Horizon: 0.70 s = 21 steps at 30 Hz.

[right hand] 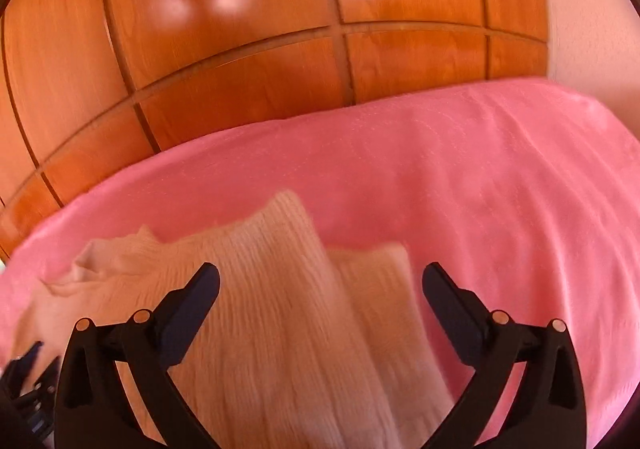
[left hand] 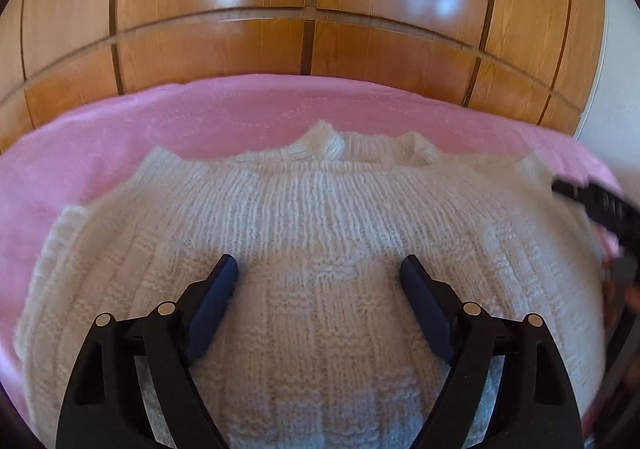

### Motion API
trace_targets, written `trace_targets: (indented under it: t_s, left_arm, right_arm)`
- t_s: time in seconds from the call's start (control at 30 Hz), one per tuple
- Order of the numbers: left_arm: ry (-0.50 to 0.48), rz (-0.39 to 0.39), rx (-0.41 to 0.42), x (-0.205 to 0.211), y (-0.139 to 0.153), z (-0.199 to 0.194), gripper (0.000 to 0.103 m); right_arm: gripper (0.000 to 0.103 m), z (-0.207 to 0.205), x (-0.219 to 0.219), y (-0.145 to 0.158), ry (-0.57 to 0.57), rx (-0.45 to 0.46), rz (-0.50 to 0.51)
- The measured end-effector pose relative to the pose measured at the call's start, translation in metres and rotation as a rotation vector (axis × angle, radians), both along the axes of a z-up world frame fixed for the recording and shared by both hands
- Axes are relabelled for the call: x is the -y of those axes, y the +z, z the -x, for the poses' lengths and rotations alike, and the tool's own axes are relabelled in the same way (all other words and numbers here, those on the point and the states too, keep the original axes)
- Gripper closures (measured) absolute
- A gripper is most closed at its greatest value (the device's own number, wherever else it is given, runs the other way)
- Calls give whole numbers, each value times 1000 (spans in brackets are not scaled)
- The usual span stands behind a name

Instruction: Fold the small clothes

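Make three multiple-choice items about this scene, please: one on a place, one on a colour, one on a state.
1. Where does the white knitted sweater lie?
A. on the pink blanket
B. on a wooden floor
C. inside a basket

2. What colour are the pads of the left hand-held gripper?
A. red
B. dark blue
C. yellow

3. How do both hand-held grippers stand?
A. open, holding nothing
B. shut on the sweater
C. shut on the blanket

Answers: 1 A, pink cloth surrounds the sweater; 2 B, the pads look dark blue; 3 A, right hand-held gripper also shows parted fingers.
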State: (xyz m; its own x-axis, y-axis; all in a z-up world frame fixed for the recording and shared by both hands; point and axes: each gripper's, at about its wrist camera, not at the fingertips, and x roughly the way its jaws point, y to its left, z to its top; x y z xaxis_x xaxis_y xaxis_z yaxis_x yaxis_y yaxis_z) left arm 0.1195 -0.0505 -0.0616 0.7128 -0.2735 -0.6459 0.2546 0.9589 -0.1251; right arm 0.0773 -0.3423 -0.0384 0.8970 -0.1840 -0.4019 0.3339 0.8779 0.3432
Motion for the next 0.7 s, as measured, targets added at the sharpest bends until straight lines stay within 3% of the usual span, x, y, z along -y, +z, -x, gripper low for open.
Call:
trace_targets:
  t_s: [0.13, 0.3, 0.43, 0.7]
  left_arm:
    - [-10, 26, 3, -2, 0, 0, 16]
    - [-15, 45, 9, -7, 4, 11, 12]
    - [1, 70, 43, -16, 8, 30, 4]
    - [-20, 95, 97, -44, 9, 86, 4]
  right_arm:
    - [2, 34, -17, -16, 8, -34, 10]
    - [2, 80, -58, -11, 36, -22, 220]
    - [2, 99, -90, -10, 88, -35, 319]
    - [2, 109, -133, -28, 244, -70, 317]
